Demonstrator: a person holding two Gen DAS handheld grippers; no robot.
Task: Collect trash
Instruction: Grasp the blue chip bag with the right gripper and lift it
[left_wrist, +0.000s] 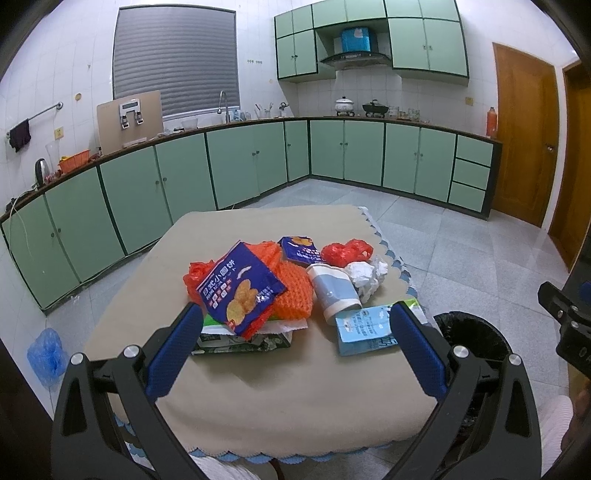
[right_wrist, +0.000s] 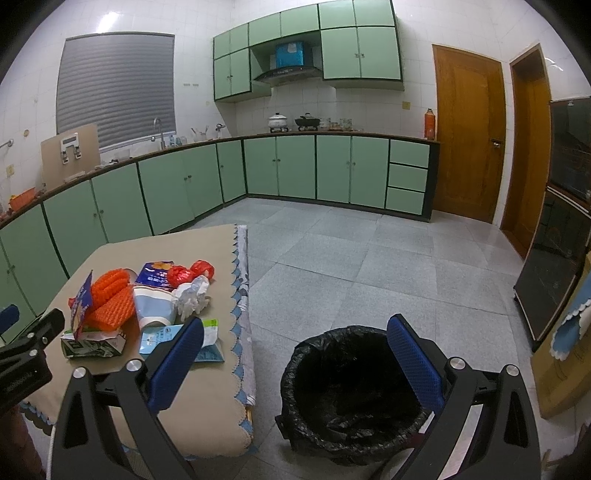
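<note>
Green kitchen cupboards (left_wrist: 255, 162) stand behind the desk (left_wrist: 295, 387), where the trash pile (left_wrist: 280, 291) lies beside the black bin (right_wrist: 351, 391), and both grippers, left (left_wrist: 295, 332) and right (right_wrist: 295, 343), hold their jaws wide apart, empty.

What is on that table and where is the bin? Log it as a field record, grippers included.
surface: table with beige cloth
trash pile: blue snack bag, orange foam net, paper cup on its side, crumpled white paper, red plastic bag, light blue packet
bin: black-lined bin on the floor, right of the table
left gripper: open, empty
right gripper: open, empty, over the bin
</note>
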